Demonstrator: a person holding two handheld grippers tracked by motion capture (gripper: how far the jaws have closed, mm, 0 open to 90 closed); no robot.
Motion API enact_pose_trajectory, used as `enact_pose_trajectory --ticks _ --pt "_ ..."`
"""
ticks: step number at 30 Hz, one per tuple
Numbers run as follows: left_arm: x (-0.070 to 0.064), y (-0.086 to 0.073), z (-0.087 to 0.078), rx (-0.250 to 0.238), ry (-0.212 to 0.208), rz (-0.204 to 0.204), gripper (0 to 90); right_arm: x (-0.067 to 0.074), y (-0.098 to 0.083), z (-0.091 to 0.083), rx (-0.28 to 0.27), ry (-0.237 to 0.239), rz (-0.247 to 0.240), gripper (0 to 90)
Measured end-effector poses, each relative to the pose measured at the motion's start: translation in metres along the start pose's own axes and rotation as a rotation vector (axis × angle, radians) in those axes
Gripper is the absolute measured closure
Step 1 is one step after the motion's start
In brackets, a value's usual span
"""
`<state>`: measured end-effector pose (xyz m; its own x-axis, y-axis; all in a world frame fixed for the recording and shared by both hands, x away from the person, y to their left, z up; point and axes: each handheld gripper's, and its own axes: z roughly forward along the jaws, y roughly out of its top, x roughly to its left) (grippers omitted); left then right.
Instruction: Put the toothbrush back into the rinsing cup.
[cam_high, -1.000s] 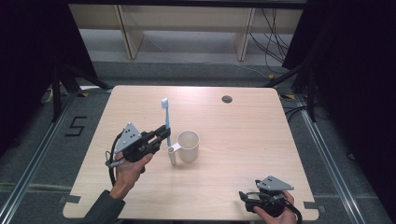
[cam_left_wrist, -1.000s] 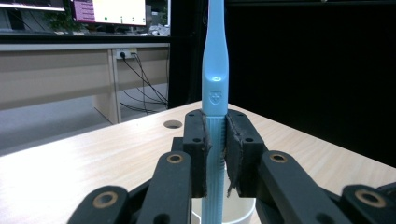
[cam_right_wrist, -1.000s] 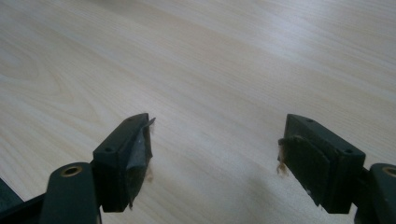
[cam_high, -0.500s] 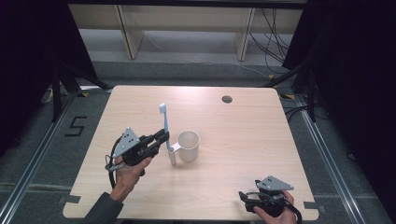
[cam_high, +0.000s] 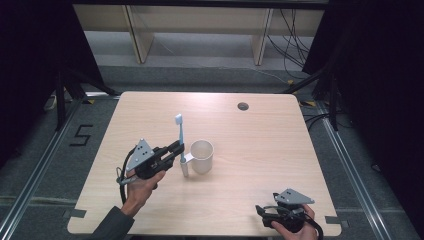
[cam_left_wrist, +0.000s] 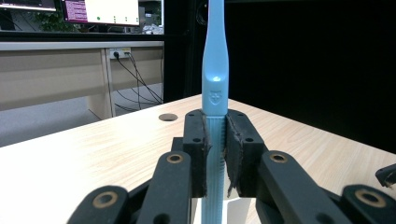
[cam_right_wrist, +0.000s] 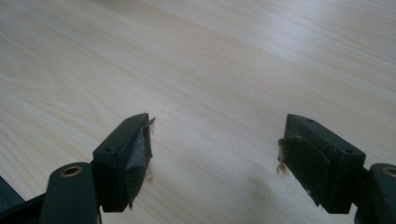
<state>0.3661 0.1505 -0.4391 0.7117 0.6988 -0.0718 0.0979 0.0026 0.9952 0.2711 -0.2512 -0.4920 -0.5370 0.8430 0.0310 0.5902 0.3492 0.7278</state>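
Your left gripper (cam_high: 176, 149) clamps a ribbed, pale-blue plastic toothbrush (cam_high: 181, 137) upright beside the white cylindrical cup (cam_high: 202, 156); your right gripper (cam_right_wrist: 217, 154) gapes over bare woodgrain table (cam_high: 260, 140).

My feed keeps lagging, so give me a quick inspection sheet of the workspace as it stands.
Surface: light wooden table, with a round grommet hole near the far edge.
Job's things: light blue toothbrush held upright, head up; white cup beside it, upright.
Clutter: nothing seen.
Grippers: left tool shut on the toothbrush handle; right tool open, low at the near right corner.
Cables: black cable trailing from the left tool; loose wires on the floor beyond.
Surroundings: shelving, dark curtains.
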Motion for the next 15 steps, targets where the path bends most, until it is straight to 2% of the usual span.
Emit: enact_pose_trajectory --ticks 3,5,14,15 --pt "0.001 -0.002 0.001 0.002 0.004 0.004 78.4 0.001 0.0 0.0 -0.001 -0.003 0.008 25.1" --pt "0.002 -0.003 0.001 -0.002 0.005 0.004 78.4 -0.002 0.0 0.0 -0.011 -0.007 -0.037 25.1" --pt "0.001 -0.01 0.002 -0.013 0.011 0.005 78.4 0.0 0.0 0.0 -0.009 -0.005 -0.016 25.1" --pt "0.0 -0.012 0.002 -0.022 0.011 0.008 78.4 -0.002 0.0 0.0 -0.01 -0.009 -0.037 25.1"
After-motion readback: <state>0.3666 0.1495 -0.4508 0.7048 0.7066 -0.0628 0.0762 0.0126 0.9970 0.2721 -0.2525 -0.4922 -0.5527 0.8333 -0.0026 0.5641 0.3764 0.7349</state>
